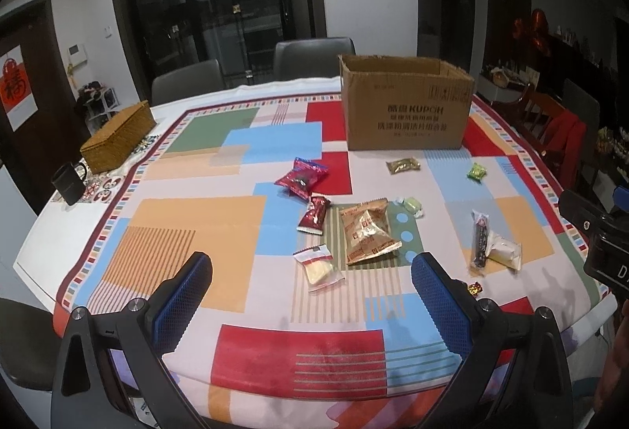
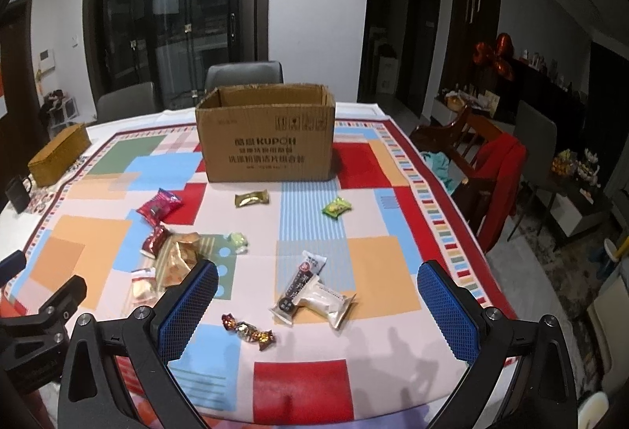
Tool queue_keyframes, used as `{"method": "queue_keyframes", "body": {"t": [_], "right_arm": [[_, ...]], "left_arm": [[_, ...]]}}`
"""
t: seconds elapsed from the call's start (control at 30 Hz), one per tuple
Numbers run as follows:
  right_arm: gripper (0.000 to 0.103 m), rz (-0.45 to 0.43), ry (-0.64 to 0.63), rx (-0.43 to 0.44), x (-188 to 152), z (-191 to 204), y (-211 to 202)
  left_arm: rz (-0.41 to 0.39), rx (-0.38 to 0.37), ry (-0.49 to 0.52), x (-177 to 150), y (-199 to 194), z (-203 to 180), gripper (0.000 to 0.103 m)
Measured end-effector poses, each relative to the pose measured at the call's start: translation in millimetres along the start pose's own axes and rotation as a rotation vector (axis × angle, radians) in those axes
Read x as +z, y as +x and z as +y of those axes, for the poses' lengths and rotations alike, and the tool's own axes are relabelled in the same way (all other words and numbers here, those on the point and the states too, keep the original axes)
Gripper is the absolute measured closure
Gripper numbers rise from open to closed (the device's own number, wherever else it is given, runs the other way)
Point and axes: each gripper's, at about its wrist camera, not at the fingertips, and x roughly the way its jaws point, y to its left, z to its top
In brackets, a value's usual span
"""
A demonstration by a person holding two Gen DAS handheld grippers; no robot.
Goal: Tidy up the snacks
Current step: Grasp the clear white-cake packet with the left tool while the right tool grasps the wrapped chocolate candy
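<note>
Left wrist view: left gripper hangs over the counter, jaws wide apart, holding nothing. Snacks lie mid-frame; the gold bag and a clear pack are just ahead. Box sits upper right, open on top.

Right wrist view: right gripper has jaws apart too, empty. Dark bar and white pack touch, center-low. Candy lies bottom-center. Best bet: go low, pinch one snack only, then drop it in the box.

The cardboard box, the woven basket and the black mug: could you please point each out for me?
cardboard box (image 2: 267, 146): right wrist view, on its printed front wall.
woven basket (image 1: 118, 136): left wrist view, on its long side.
black mug (image 1: 68, 185): left wrist view, on its body.
</note>
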Motion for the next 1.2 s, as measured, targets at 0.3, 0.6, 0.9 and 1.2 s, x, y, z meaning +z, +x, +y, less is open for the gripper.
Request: {"method": "queue_keyframes", "body": {"t": [0.3, 0.6, 0.9, 1.2], "right_arm": [[0.000, 0.068, -0.018, 0.029, -12.5, 15.3, 29.7], [0.001, 0.124, -0.062, 0.053, -24.6, 35.6, 56.1], [0.013, 0.189, -0.074, 0.091, -29.4, 49.9, 84.8], [0.018, 0.275, -0.122, 0.125, -45.8, 65.6, 104.3]], "left_arm": [[0.055, 0.007, 0.016, -6.9, 27.4, 3.3, 0.000], [0.098, 0.003, 0.001, -15.3, 60.4, 7.7, 0.000], [0.150, 0.004, 0.001, -19.5, 94.3, 8.8, 0.004], [0.201, 0.006, -0.005, -26.0, 118.0, 10.3, 0.008]]}}
